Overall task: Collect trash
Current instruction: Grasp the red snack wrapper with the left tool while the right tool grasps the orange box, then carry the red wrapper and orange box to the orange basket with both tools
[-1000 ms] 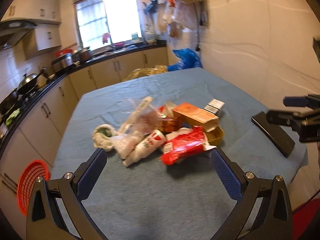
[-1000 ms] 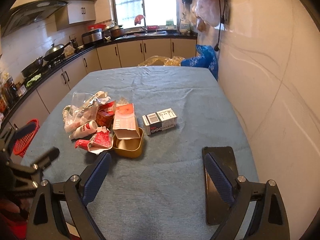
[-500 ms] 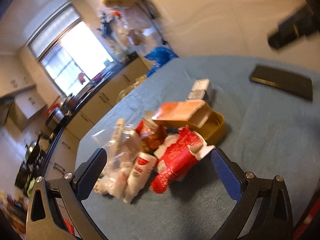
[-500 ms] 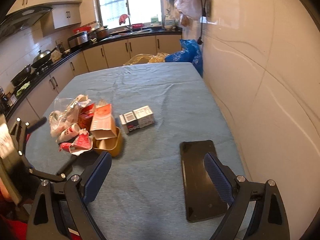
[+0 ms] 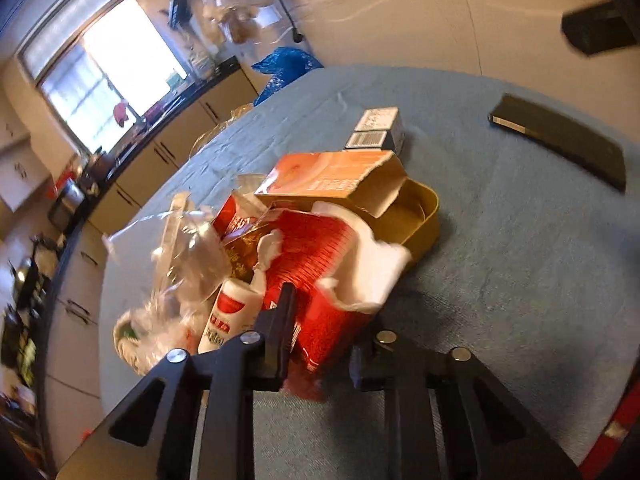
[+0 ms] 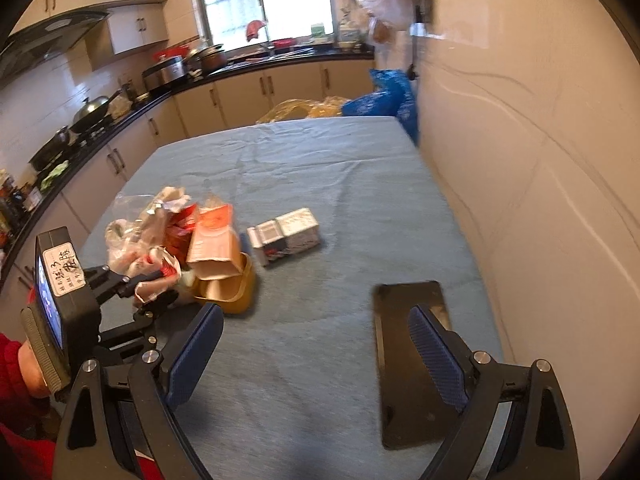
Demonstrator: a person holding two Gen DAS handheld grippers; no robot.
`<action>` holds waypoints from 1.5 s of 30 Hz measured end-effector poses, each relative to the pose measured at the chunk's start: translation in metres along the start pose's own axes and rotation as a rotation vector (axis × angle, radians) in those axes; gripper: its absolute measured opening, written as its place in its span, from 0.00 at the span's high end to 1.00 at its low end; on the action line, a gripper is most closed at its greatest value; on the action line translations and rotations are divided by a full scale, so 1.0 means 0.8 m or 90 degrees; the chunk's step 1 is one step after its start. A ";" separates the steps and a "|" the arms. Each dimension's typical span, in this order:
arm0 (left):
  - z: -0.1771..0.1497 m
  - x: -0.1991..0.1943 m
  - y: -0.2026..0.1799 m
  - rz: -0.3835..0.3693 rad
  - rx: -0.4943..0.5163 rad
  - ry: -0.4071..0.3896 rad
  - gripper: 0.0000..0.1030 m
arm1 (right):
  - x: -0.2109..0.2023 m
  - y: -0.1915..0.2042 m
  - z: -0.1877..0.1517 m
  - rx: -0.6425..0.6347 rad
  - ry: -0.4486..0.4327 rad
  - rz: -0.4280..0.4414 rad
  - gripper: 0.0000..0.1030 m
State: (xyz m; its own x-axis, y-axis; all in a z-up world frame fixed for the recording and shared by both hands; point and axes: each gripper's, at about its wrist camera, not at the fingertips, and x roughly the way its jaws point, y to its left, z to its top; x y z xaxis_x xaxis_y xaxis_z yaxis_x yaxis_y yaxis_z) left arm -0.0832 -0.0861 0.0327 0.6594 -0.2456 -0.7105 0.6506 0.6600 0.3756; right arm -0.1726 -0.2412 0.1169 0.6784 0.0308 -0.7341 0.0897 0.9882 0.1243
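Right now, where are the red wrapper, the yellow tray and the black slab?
red wrapper (image 5: 316, 280), left wrist view, its ribbed red face
yellow tray (image 5: 422, 216), left wrist view, its rim
black slab (image 6: 404, 304), right wrist view, its top

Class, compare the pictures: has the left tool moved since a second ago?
Yes. The left tool has moved forward over the blue table and closed on the red wrapper in the trash pile.

Left claw (image 5: 320, 332) clamped on red wrapper (image 5: 320, 276)

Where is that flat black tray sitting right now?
In the right wrist view, the black tray lies flat on the blue tablecloth at lower right, near the wall, apart from the trash pile.
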 end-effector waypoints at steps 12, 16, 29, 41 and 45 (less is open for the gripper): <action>-0.025 -0.071 0.054 -0.046 -0.192 -0.028 0.85 | 0.102 0.093 0.063 -0.059 0.128 0.123 0.22; -0.033 -0.092 0.062 -0.043 -0.210 -0.041 0.85 | 0.145 0.114 0.075 -0.064 0.162 0.124 0.25; -0.039 -0.124 0.077 -0.094 -0.243 -0.080 0.85 | 0.165 0.116 0.070 -0.048 0.186 0.091 0.51; -0.031 -0.133 0.103 -0.098 -0.273 -0.104 0.85 | 0.086 0.132 0.055 -0.038 0.129 0.130 0.51; -0.037 -0.138 0.117 -0.090 -0.292 -0.106 0.85 | 0.075 0.144 0.053 -0.050 0.116 0.142 0.51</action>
State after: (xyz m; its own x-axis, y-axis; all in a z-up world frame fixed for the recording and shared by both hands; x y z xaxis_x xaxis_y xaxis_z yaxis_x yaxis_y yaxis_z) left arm -0.1063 0.0237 0.1291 0.6520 -0.4402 -0.6174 0.5302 0.8467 -0.0437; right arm -0.0906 -0.1317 0.1157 0.5318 0.2686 -0.8031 -0.1089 0.9622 0.2497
